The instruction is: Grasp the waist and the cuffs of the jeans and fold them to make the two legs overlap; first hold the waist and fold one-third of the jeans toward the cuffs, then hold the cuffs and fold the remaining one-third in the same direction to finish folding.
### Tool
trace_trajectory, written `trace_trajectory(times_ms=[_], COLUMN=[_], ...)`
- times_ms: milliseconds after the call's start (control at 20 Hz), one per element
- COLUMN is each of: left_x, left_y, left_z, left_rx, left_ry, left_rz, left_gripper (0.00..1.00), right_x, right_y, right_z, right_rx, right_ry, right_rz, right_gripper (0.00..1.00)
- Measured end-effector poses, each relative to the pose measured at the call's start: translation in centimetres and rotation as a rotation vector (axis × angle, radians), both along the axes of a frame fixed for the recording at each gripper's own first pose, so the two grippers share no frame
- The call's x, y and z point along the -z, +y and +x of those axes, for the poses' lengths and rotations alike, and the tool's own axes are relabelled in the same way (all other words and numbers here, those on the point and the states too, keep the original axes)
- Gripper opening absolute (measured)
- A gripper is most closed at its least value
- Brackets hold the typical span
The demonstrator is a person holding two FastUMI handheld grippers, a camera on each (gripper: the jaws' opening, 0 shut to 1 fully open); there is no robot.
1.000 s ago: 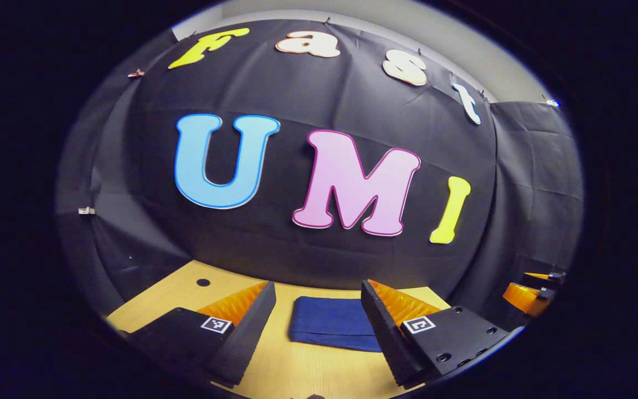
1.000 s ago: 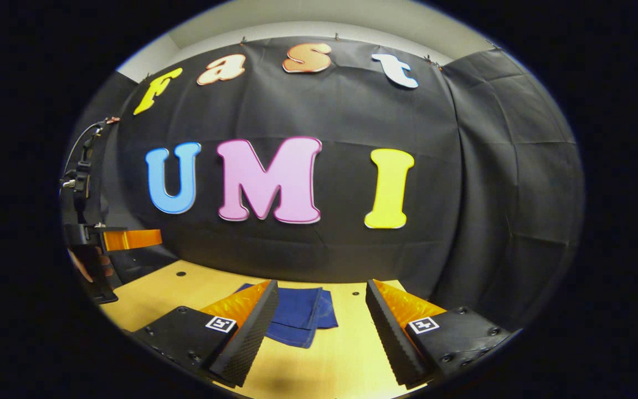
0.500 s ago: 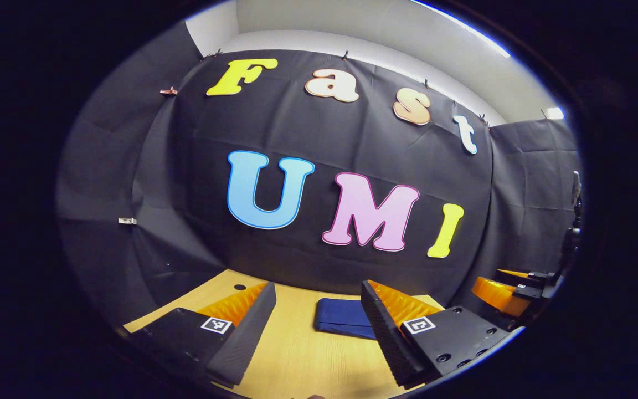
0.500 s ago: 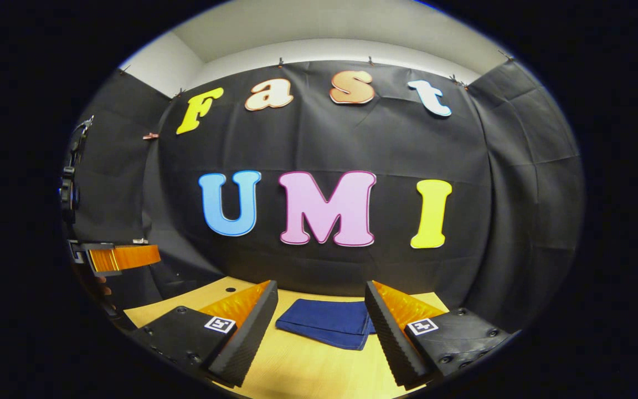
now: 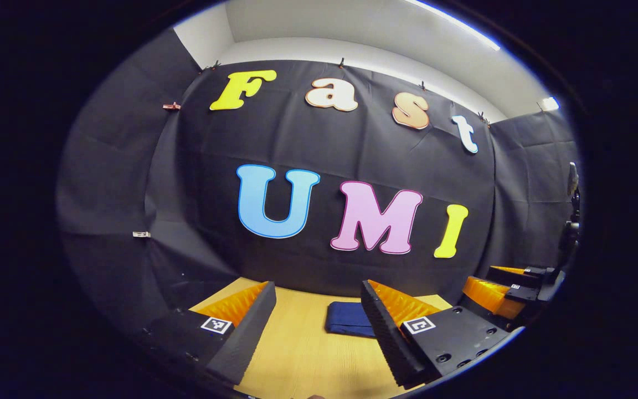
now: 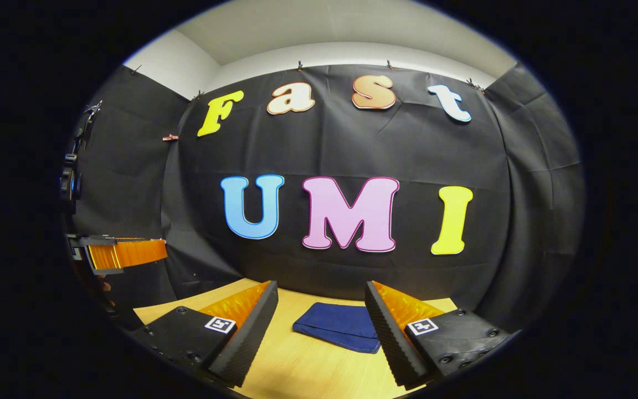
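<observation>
Left gripper view: left gripper [image 5: 319,327] fingers spread wide, nothing between them, held above the light wooden tabletop [image 5: 302,360]. Dark blue denim jeans [image 5: 349,320], folded into a compact flat rectangle, lying on the tabletop toward the black cloth wall [image 5: 319,138], far side of the gap between the fingers, partly hidden behind the right-hand finger. Clear of both fingers, no contact. Right gripper [image 5: 504,288] visible far right of the jeans, at the picture's edge, off the tabletop; jaw state not readable from here. Small metal clip [image 5: 140,234] on the cloth wall, far left of the jeans. Right gripper view: right gripper [image 6: 322,327] fingers also spread wide, empty, above the same tabletop [image 6: 308,368]. Folded jeans [image 6: 338,326] flat on the wood just beyond the fingertips, nearer the right-hand finger, one edge tucked behind it, not touched. Stacked layers visible along the near edge of the fold. Left gripper [image 6: 125,252] up and far left of the jeans, well apart from them, seen side-on. Cloth wall [image 6: 352,144] directly behind the jeans.
</observation>
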State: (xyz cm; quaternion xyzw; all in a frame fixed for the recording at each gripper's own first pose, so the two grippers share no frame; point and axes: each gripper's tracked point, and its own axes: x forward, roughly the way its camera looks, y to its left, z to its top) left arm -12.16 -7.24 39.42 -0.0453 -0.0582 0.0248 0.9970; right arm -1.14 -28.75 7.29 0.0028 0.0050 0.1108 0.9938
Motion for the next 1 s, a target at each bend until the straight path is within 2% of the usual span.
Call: trace_trajectory(times_ms=[1000], left_x=[1.2], left_y=[0.0], left_z=[-3.5], left_rx=[0.004], left_ry=[0.004], left_rz=[-0.010], left_gripper=[0.96], right_x=[-0.5], right_y=[3.5], right_z=[-1.6], right_rx=[-0.053], right_ry=[-0.013], right_rz=[-0.023], right_gripper=[0.96])
